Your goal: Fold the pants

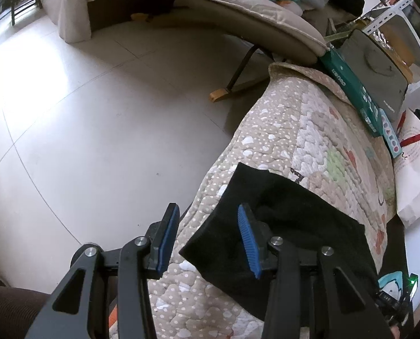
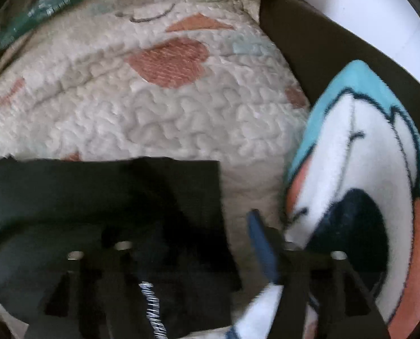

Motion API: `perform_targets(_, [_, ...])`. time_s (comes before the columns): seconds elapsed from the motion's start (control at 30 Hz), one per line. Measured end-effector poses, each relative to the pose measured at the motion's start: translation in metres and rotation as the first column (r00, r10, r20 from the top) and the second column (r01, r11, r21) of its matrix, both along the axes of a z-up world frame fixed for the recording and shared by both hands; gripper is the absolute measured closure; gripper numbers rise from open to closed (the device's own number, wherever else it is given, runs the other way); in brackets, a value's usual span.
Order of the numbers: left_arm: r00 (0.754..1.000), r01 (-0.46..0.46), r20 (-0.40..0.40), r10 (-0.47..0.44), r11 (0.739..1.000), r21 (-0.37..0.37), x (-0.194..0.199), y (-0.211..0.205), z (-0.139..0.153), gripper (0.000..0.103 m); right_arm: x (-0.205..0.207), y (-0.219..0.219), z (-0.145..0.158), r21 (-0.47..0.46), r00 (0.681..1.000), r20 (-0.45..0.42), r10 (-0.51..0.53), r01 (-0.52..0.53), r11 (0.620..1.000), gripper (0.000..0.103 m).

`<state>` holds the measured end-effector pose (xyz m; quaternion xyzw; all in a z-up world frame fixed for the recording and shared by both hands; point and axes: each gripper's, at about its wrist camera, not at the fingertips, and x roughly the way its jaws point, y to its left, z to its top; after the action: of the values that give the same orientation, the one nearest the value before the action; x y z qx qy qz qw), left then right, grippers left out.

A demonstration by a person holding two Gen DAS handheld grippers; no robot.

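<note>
The black pants (image 1: pixel 283 226) lie folded into a small dark stack on a quilted beige bed cover (image 1: pixel 292 130). My left gripper (image 1: pixel 210 237) is open, its jaws wide apart; the left blue pad hangs past the bed's edge and the right pad (image 1: pixel 248 243) sits over the pants' near corner. In the right wrist view the pants (image 2: pixel 111 197) fill the lower left, with a white woven label. My right gripper (image 2: pixel 207 251) is open; its right blue pad (image 2: pixel 262 248) shows beside the pants, and its left finger is lost against the black cloth.
White tiled floor (image 1: pixel 96 113) lies left of the bed. A cushioned rocking chair (image 1: pixel 238 14) stands beyond. Green boxes (image 1: pixel 351 84) and a dark flat device sit at the bed's far end. A cartoon-print plush blanket (image 2: pixel 365 183) is right of the pants.
</note>
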<state>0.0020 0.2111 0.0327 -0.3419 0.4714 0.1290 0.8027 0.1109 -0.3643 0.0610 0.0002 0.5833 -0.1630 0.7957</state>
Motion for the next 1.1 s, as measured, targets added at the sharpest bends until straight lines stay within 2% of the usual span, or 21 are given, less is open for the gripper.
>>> perform_targets(0.07, [1.000,0.001,0.003,-0.001,1.000,0.003,0.000,-0.001,0.002,0.061,-0.003,-0.004,0.013,-0.018,0.998,0.018,-0.056,0.056,0.998,0.026])
perform_targets(0.13, [1.000,0.000,0.007,0.000,1.000,0.000,0.001,-0.002,0.003,0.060,-0.005,0.003,0.036,-0.163,0.989,0.099,-0.106,0.121,0.979,0.024])
perform_targets(0.17, [1.000,0.001,0.011,-0.001,1.000,-0.001,0.001,-0.003,0.004,0.058,-0.005,0.010,0.045,-0.181,0.986,0.139,-0.091,0.116,0.977,0.023])
perform_targets(0.2, [1.000,0.004,0.012,-0.004,1.000,0.003,0.002,-0.005,0.005,0.057,-0.002,0.020,0.053,-0.163,0.983,0.174,-0.056,0.085,0.983,0.023])
perform_targets(0.27, [1.000,0.011,0.012,-0.011,1.000,0.007,0.003,-0.008,0.006,0.057,0.011,0.054,0.059,-0.043,0.971,0.225,0.082,-0.074,0.996,0.023])
perform_targets(0.3, [1.000,0.018,0.011,-0.018,1.000,0.008,0.004,-0.010,0.006,0.057,0.019,0.071,0.058,0.025,0.959,0.240,0.153,-0.163,0.986,0.023])
perform_targets(0.33, [1.000,0.021,0.009,-0.022,1.000,0.010,0.004,-0.011,0.006,0.057,0.029,0.094,0.055,0.099,0.939,0.252,0.233,-0.265,0.959,0.025])
perform_targets(0.4, [1.000,0.022,0.006,-0.022,1.000,0.005,0.003,-0.010,0.005,0.057,0.045,0.130,0.045,0.167,0.908,0.253,0.333,-0.380,0.910,0.026])
perform_targets(0.43, [1.000,0.019,0.007,-0.019,1.000,0.001,0.003,-0.008,0.005,0.057,0.054,0.150,0.036,0.177,0.888,0.247,0.388,-0.435,0.883,0.028])
perform_targets(0.5, [1.000,0.019,0.006,-0.019,1.000,0.000,0.003,-0.008,0.005,0.057,0.069,0.175,0.021,0.161,0.862,0.218,0.458,-0.495,0.854,0.032])
perform_targets(0.6, [1.000,0.023,0.001,-0.023,1.000,-0.007,0.003,-0.008,0.003,0.057,0.085,0.200,-0.008,0.165,0.846,0.144,0.513,-0.532,0.831,0.033])
perform_targets(0.63, [1.000,0.027,-0.003,-0.027,1.000,-0.012,0.004,-0.009,0.002,0.057,0.090,0.204,-0.018,0.165,0.846,0.120,0.520,-0.534,0.829,0.038])
perform_targets(0.67, [1.000,0.029,-0.004,-0.029,0.999,-0.017,0.005,-0.008,0.002,0.057,0.092,0.207,-0.024,0.198,0.846,0.103,0.523,-0.533,0.822,0.071])
perform_targets(0.7, [0.999,0.032,-0.008,-0.032,0.999,-0.028,0.006,-0.008,0.000,0.057,0.093,0.209,-0.026,0.223,0.850,0.095,0.519,-0.526,0.821,0.084])
perform_targets(0.77, [0.999,0.032,-0.013,-0.033,0.999,-0.041,0.007,-0.008,-0.002,0.057,0.093,0.214,-0.023,0.206,0.843,0.099,0.529,-0.538,0.818,0.092])
perform_targets(0.83, [0.999,0.028,-0.024,-0.029,0.999,-0.043,0.010,-0.008,-0.004,0.057,0.098,0.213,-0.021,0.187,0.842,0.096,0.531,-0.539,0.821,0.093])
perform_targets(0.93, [0.999,0.026,-0.041,-0.028,0.998,-0.049,0.012,-0.007,-0.009,0.057,0.113,0.212,-0.017,0.186,0.861,0.112,0.497,-0.509,0.840,0.095])
perform_targets(0.97, [0.999,0.022,-0.049,-0.024,0.999,-0.042,0.011,-0.006,-0.010,0.057,0.117,0.213,-0.016,0.174,0.865,0.117,0.488,-0.501,0.848,0.103])
perform_targets(1.1, [0.998,-0.006,-0.063,0.005,1.000,-0.026,0.006,0.003,-0.012,0.057,0.132,0.214,-0.021,0.094,0.886,0.110,0.449,-0.459,0.883,0.102])
